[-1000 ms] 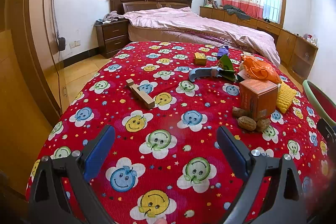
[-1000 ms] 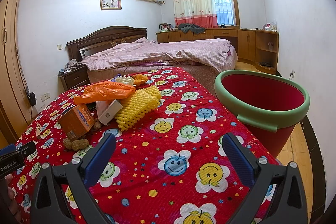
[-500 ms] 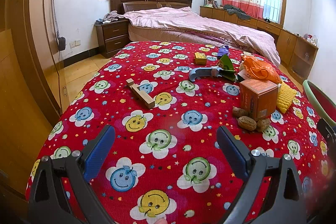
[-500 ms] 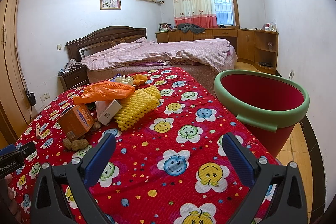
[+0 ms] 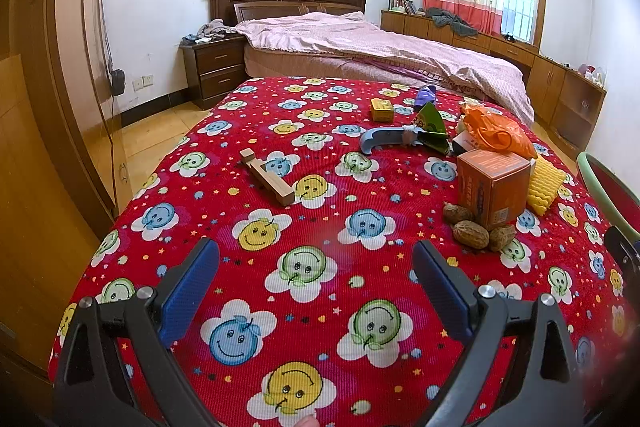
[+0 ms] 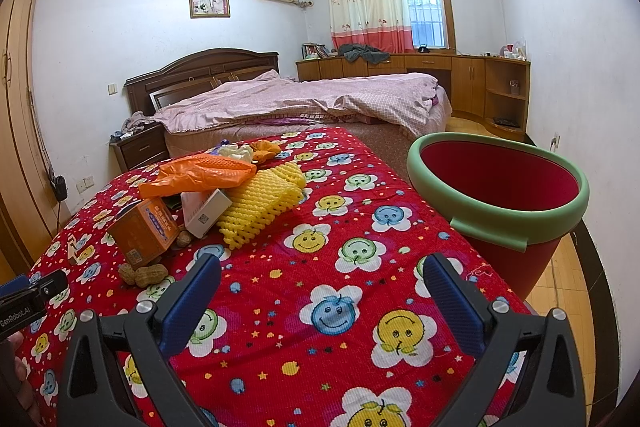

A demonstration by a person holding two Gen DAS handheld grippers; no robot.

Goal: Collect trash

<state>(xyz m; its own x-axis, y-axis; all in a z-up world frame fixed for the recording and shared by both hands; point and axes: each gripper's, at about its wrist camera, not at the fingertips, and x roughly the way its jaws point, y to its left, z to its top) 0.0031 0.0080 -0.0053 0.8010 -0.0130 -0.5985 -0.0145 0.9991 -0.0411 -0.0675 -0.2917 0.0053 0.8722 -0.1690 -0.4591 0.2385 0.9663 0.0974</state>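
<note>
We are at the very start of collecting: both the left gripper [image 5: 316, 281] and the right gripper [image 6: 322, 293] hover over the red smiley cloth [image 6: 320, 267] with fingers spread wide and nothing between them, and the red bin [image 6: 500, 195] at the table's right edge looks empty. The trash pile lies ahead, well apart from both tools: peanuts [image 5: 478, 229] nearest, touching the orange box [image 5: 494, 183], with yellow foam netting [image 6: 260, 205] and an orange plastic bag [image 6: 200, 173] behind. We judge the next move is a reach forward to close on one piece, likely the netting nearest the bin.

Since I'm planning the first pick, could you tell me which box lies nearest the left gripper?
The orange carton beside the peanuts; the small yellow box sits much farther back.
</note>
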